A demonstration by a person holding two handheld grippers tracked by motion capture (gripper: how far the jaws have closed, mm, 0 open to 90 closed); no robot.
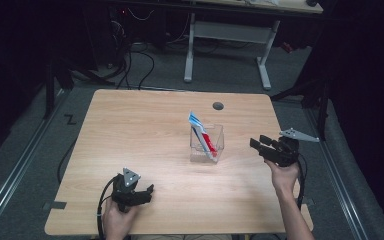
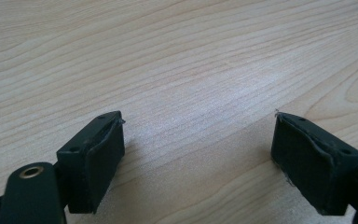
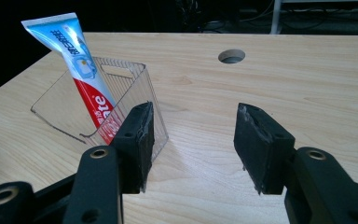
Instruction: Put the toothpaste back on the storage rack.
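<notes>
Leaning toothpaste tube (image 1: 202,133) in clear bin (image 1: 218,145), crimped end up, both grippers' jaws spread, empty.

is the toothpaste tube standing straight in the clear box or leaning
Leaning. The toothpaste tube sits inside the clear box, its crimped end sticking out above the rim and tilted to one side, its lower end down in the box.
</notes>
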